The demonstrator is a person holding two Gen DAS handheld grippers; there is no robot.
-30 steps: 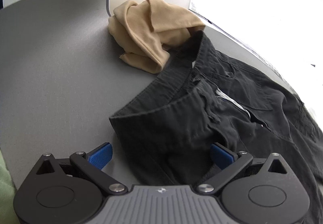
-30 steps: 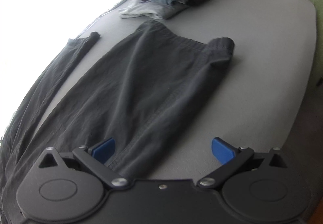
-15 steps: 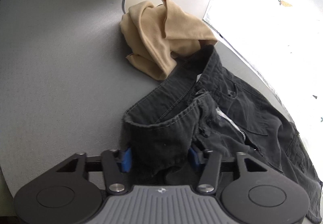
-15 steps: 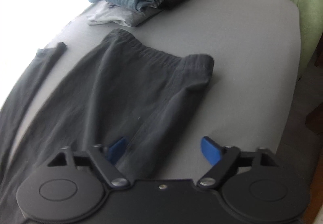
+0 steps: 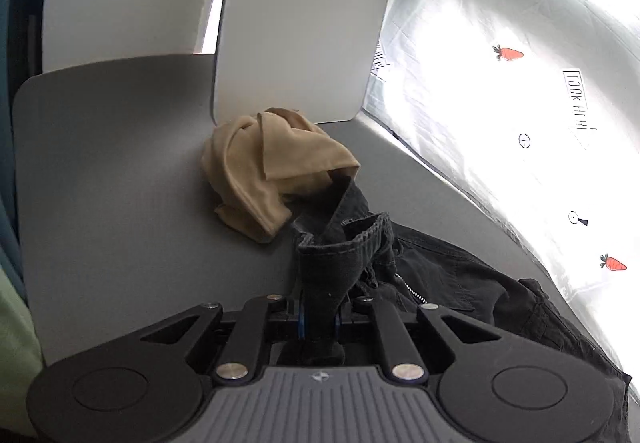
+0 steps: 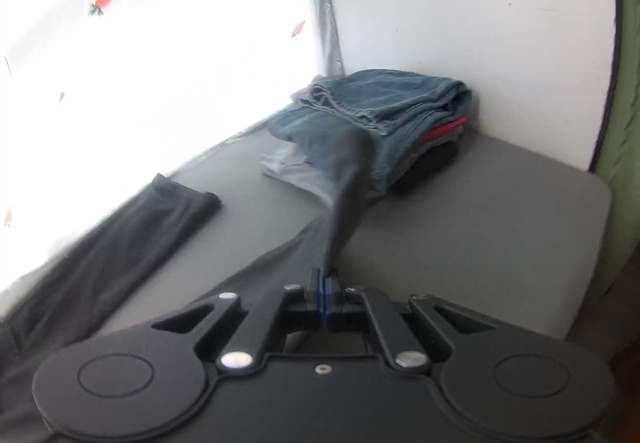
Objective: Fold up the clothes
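Observation:
Black trousers (image 5: 436, 275) lie on the grey table (image 5: 120, 203). My left gripper (image 5: 319, 317) is shut on their waistband, which bunches up between the blue pads and is lifted off the table. My right gripper (image 6: 322, 293) is shut on a trouser leg (image 6: 346, 179), whose hem rises in front of the camera, blurred. The other leg (image 6: 132, 227) lies flat at the left in the right wrist view.
A crumpled tan garment (image 5: 260, 171) lies just beyond the waistband, against a white board (image 5: 296, 23). A stack of folded clothes with jeans on top (image 6: 372, 127) sits in the far corner. A bright carrot-print curtain (image 5: 520, 83) runs along the table's far edge.
Both grippers have closed on the trousers, the left on the waistband, the right on a leg, and both have lifted the cloth off the table.

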